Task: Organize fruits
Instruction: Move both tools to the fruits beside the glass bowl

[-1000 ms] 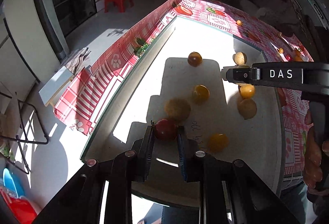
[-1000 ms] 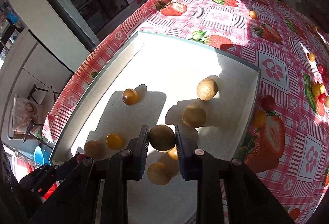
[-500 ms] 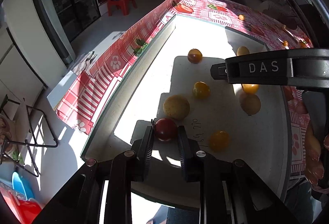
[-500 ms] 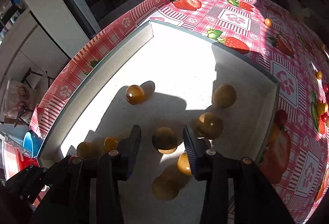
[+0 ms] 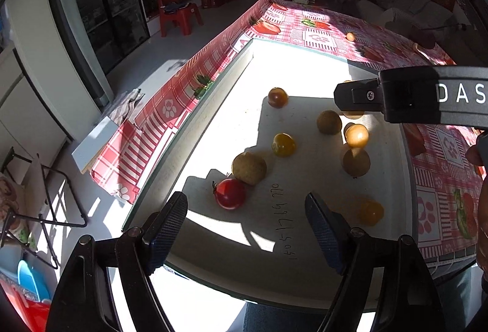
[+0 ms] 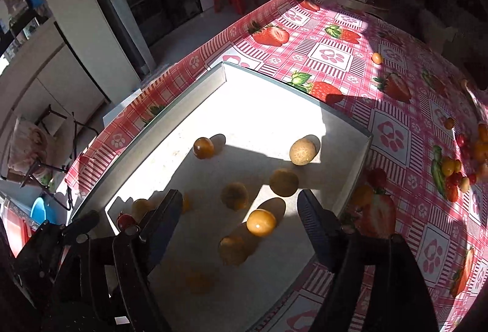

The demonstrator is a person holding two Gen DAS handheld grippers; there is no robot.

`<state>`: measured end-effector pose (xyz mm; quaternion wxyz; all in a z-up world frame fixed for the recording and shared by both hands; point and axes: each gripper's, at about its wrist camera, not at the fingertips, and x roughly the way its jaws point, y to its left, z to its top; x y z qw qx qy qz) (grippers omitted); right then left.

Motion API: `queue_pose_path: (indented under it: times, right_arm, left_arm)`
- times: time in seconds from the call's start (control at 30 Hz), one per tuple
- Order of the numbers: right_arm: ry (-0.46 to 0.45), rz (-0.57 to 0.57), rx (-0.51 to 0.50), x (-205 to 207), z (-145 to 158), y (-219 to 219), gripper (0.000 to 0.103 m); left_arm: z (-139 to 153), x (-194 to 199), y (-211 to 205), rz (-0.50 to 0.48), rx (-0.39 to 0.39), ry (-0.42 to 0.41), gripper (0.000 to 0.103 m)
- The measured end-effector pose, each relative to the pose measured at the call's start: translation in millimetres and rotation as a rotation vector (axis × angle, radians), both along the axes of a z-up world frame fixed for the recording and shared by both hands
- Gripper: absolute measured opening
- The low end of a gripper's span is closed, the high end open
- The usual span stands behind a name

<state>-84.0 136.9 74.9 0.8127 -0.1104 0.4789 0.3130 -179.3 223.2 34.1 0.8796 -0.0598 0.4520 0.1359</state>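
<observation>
A white tray (image 5: 213, 106) on the strawberry tablecloth holds several small round fruits. A red cherry tomato (image 5: 229, 193) lies on the tray floor against a tan longan (image 5: 249, 168), just ahead of my left gripper (image 5: 245, 217), which is open and empty. My right gripper (image 6: 239, 217) is open and empty above the tray (image 6: 364, 149); a brown longan (image 6: 234, 195) lies below it, with an orange fruit (image 6: 261, 222) nearby. The right gripper's body crosses the left wrist view (image 5: 411, 94).
Loose cherry tomatoes and orange fruits (image 6: 457, 170) lie on the tablecloth right of the tray, one orange fruit (image 6: 377, 58) farther back. The table edge drops to the floor on the left. A red chair (image 5: 180, 14) stands across the room.
Both grippers opened. The left let go of the red tomato, the right let go of the brown longan; both fruits now lie in the tray. Both grippers pulled back and up.
</observation>
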Motion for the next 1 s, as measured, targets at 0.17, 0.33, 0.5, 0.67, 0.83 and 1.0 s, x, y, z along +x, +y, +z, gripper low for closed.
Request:
queue_pose_path:
  times: [0.17,0.33,0.5,0.67,0.83,1.0]
  right_arm:
    - [-0.010,-0.018,0.009,1.3,5.0,-13.7,0.084]
    - [0.001,-0.070,0.033,6.9,4.1,-40.7,0.084]
    - [0.016,-0.153,0.046,16.9,-1.1,-85.7,0.084]
    - [0.039,-0.273,0.046,32.6,-11.0,-146.7,0.084]
    - [0.053,-0.425,0.031,50.0,-18.0,-215.2,0.084]
    - [0.044,-0.543,0.029,67.3,-13.1,-275.0,0.084]
  left_arm:
    - [6.3,3.4,-7.5,-0.013,0.004,-0.001,0.080]
    - [14.5,8.4,-18.0,-0.040,0.014,-0.003,0.080]
    - [27.5,20.3,-37.7,-0.088,0.021,-0.009,0.080]
    - [40.9,41.1,-70.3,-0.182,0.011,-0.016,0.080]
    - [59.7,73.5,-109.5,-0.282,-0.040,-0.031,0.080]
    - [70.3,111.9,-152.4,-0.378,-0.033,-0.043,0.080]
